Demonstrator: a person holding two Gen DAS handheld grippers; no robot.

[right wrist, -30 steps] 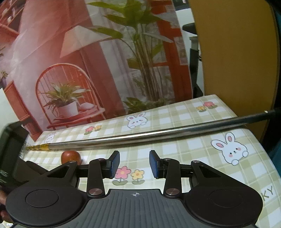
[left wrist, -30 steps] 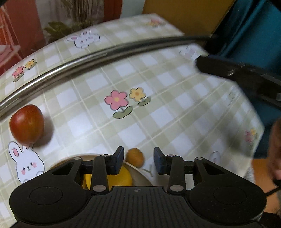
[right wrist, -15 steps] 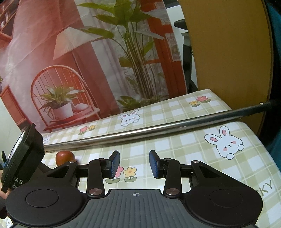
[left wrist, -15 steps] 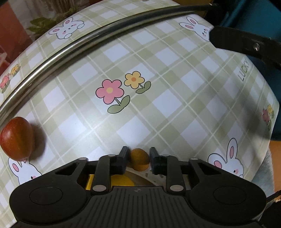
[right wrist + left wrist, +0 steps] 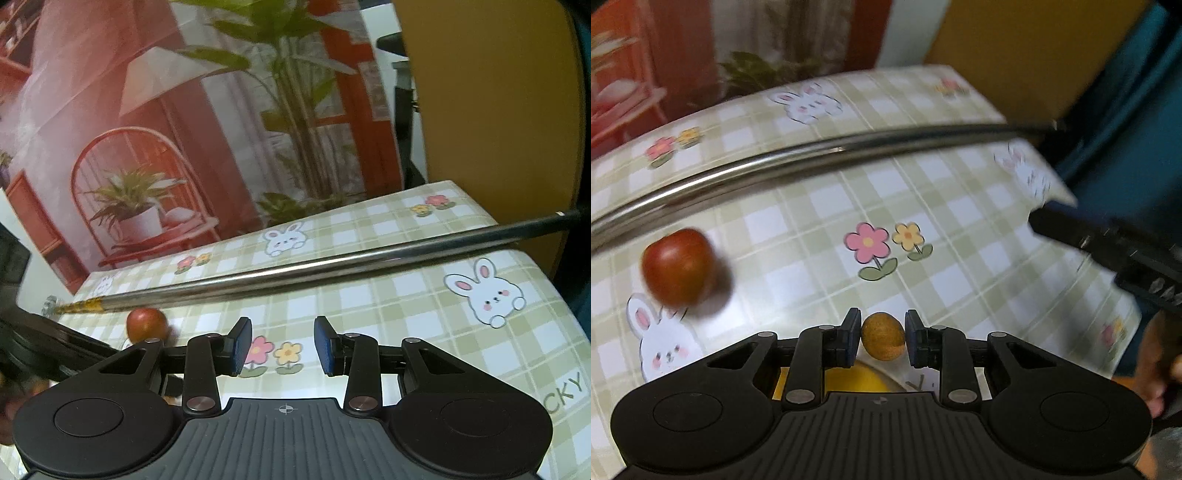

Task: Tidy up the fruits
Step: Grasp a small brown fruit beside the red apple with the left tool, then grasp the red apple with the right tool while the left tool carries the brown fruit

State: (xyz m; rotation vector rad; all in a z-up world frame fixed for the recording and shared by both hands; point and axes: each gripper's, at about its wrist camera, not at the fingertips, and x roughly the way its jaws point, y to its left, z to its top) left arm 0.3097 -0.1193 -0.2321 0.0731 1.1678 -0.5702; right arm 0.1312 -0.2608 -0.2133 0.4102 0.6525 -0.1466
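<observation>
between our left gripper's (image 5: 882,341) blue pads sits a small orange-brown fruit (image 5: 882,340), the jaws closed on it from both sides, raised just above a pale plate (image 5: 916,380) where a yellow fruit (image 5: 849,380) lies. the contact looks narrow on a round skin, so we judge that a tilt or a quick swing could let it roll out and drop back onto the plate or bounce off the checked tablecloth (image 5: 798,229). we hold this gripper low and roughly level, pointing across the table. our right gripper (image 5: 282,345) hovers higher beside it, jaws apart and holding nothing, its fingers aimed over the flower print. farther out on the left a red apple (image 5: 677,267) rests on the cloth, blurred, just short of a metal rod (image 5: 798,157) lying across the table. if we reach that way carelessly, the rod could get nudged into the apple.
</observation>
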